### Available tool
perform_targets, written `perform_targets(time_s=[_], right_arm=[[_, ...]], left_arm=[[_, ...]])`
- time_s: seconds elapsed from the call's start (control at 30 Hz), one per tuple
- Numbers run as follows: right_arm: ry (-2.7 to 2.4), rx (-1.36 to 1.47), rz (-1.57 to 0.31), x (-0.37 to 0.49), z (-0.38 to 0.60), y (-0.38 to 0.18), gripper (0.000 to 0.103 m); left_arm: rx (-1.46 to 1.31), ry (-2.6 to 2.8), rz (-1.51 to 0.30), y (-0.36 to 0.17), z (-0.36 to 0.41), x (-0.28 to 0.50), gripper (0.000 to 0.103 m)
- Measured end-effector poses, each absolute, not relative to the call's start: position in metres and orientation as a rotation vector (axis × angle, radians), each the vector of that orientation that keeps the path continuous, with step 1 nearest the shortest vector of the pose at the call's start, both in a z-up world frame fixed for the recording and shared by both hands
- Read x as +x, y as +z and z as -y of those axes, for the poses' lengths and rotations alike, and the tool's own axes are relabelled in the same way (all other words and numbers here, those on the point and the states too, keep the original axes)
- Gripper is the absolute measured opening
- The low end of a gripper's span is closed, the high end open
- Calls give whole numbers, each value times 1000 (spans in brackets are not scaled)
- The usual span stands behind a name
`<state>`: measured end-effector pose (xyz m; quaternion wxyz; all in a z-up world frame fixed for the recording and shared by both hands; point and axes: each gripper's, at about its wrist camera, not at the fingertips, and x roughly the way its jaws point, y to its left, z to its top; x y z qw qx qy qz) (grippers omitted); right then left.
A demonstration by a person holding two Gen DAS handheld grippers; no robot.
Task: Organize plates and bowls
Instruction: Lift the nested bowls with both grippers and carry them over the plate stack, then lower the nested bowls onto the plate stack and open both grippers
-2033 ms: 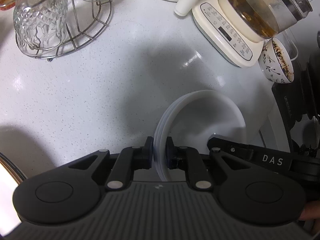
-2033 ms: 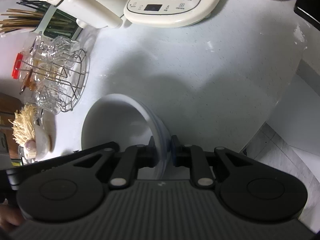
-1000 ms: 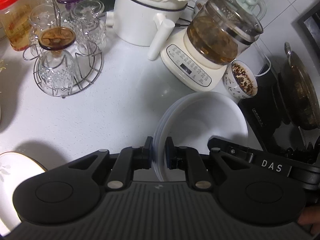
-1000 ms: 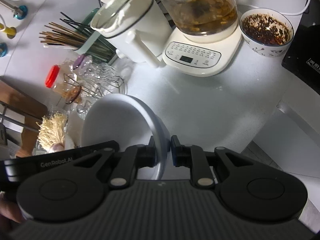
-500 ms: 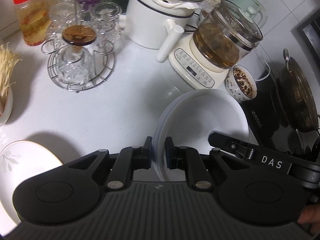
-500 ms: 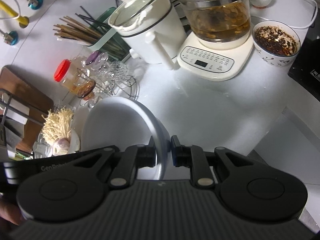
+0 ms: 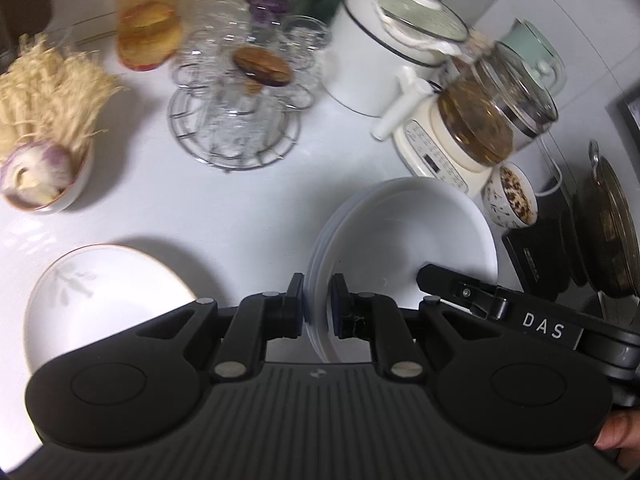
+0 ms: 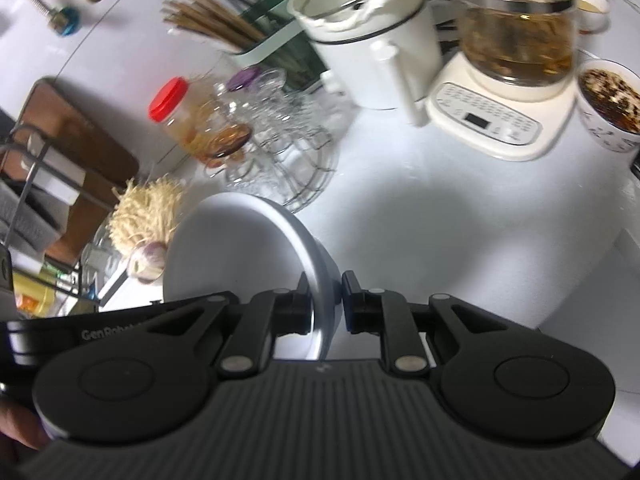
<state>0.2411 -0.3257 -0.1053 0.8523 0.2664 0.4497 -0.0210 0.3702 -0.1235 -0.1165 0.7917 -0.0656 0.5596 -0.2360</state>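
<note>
A stack of white plates (image 7: 404, 236) is held in the air above the white counter (image 7: 224, 208). My left gripper (image 7: 317, 304) is shut on its left rim. My right gripper (image 8: 326, 304) is shut on the opposite rim, where the stack (image 8: 236, 248) shows from the other side. The right gripper's body (image 7: 500, 308) shows across the stack in the left wrist view. A white plate with a gold rim and leaf print (image 7: 108, 300) lies on the counter at lower left.
A wire rack of glasses (image 7: 236, 120), a red-lidded jar (image 7: 146, 16), a white pot (image 7: 384, 56), a glass kettle on its base (image 7: 472, 128), a patterned bowl (image 7: 512, 200) and a bowl of enoki mushrooms and onion (image 7: 44, 128) stand on the counter. A dark pan (image 7: 608, 232) sits right.
Both grippers have lifted the plate stack up off the counter and carried it leftward. The gold-rimmed plate and mushroom bowl have come into view.
</note>
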Motion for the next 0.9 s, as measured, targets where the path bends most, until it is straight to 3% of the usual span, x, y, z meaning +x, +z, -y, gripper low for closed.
perform_targets(time_s=[0.47, 0.9], right_arm=[[59, 440, -970, 263, 254, -102, 18], [135, 346, -1087, 286, 203, -124, 18]], left_arm=[[-229, -407, -1181, -123, 43, 356, 15], [-382, -282, -1192, -160, -16, 340, 15]])
